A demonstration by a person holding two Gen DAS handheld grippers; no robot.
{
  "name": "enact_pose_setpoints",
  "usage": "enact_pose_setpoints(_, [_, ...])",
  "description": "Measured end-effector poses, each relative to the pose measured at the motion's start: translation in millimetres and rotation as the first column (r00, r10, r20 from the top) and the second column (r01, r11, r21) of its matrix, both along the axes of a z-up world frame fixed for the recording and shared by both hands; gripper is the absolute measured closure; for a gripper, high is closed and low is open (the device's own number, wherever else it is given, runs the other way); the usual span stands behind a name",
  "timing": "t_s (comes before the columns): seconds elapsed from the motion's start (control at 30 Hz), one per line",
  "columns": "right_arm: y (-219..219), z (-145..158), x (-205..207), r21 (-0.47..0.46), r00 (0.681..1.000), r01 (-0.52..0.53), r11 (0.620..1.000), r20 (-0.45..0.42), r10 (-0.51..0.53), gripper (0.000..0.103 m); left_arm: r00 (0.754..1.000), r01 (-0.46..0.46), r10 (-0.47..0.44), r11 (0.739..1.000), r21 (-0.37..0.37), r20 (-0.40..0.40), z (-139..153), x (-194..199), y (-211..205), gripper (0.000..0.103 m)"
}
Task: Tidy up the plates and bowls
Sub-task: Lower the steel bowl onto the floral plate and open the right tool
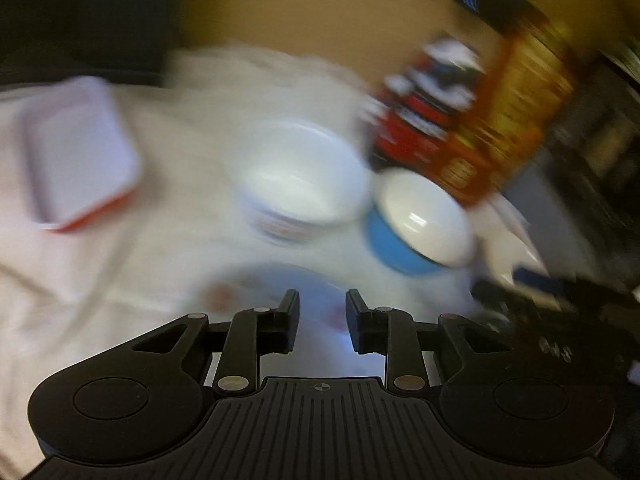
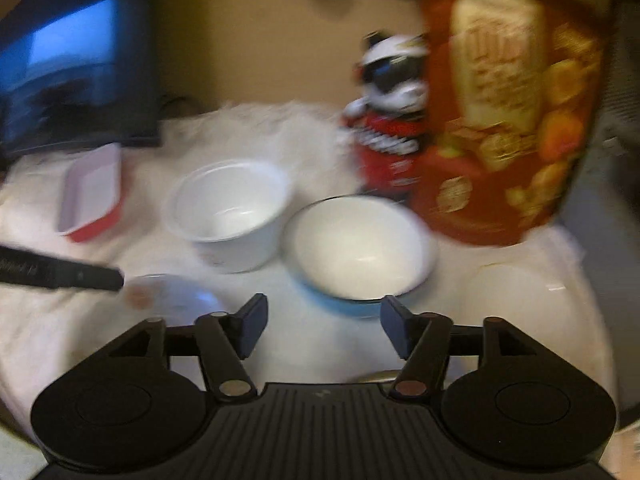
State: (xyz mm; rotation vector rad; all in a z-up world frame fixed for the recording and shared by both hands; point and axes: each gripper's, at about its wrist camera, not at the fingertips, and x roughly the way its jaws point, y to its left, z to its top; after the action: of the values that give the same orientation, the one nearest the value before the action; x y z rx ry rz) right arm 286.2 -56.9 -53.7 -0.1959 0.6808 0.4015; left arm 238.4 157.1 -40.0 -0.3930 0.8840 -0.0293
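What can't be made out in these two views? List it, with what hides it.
- Print on the red and gold package: right wrist view, motion blur.
- Pattern on the small plate: right wrist view, blurred; cut off by the left hand-held gripper in the left wrist view.
- Figurine details: left wrist view, smeared.

Both tools are matte black plastic. Behind the left gripper (image 1: 322,300) fingers (image 1: 290,308), linkage arms carry round silver pivot pins, two big round discs sit further back at either side, and a ribbed plate with a small crosshair mark lies between. The right gripper (image 2: 323,312) has the same build, but its fingers (image 2: 256,314) look bluish and one pin coppery.
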Motion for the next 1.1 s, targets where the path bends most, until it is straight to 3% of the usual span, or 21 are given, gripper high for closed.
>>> enact_pose_setpoints(0.2, [-70.0, -7.3, 1.2, 0.013, 0.984, 0.167, 0.986, -0.058, -0.166, 0.038, 0.977, 0.203, -0.208, 0.973, -0.107, -0.043, -14.4, 23.8, -59.1, 0.074])
enact_pose_setpoints(0.43, [-132.6, -37.0, 4.2, 0.016, 0.923, 0.337, 0.941, -0.203, -0.327, 0.038, 0.954, 0.284, -0.291, 0.955, -0.085, -0.076, -27.4, 40.8, -104.3, 0.074])
enact_pose_setpoints(0.6, [-146.6, -60.5, 4.3, 0.086, 0.881, 0.370, 0.925, -0.349, -0.320, 0.038, 0.948, 0.294, -0.298, 0.954, -0.054, -0.114, -36.9, 46.7, -110.2, 0.074])
enact_pose_setpoints(0.77, [-136.1, -81.4, 3.4, 0.097, 0.853, 0.350, 0.932, -0.443, -0.275, 0.038, 0.937, 0.305, -0.308, 0.951, -0.043, -0.163, -50.1, 55.7, -114.0, 0.074])
enact_pose_setpoints(0.83, [-129.6, -87.7, 5.0, 0.094, 0.846, 0.337, 0.937, -0.466, -0.258, 0.041, 0.929, 0.321, -0.327, 0.945, -0.061, -0.172, -54.9, 59.5, -119.7, 0.073])
enact_pose_setpoints(0.87, [-126.9, -90.7, 5.1, 0.093, 0.843, 0.326, 0.941, -0.479, -0.245, 0.049, 0.924, 0.328, -0.335, 0.942, -0.070, -0.183, -58.8, 61.4, -122.9, 0.072])
enact_pose_setpoints(0.9, [-125.4, -91.4, 5.7, 0.095, 0.842, 0.315, 0.944, -0.488, -0.231, 0.054, 0.921, 0.332, -0.339, 0.941, -0.071, -0.192, -62.7, 63.8, -126.7, 0.071])
enact_pose_setpoints(1.1, [-116.9, -78.5, 2.9, 0.085, 0.866, 0.270, 0.959, -0.458, -0.203, 0.057, 0.916, 0.317, -0.325, 0.946, -0.072, -0.236, -68.0, 60.4, -124.9, 0.073])
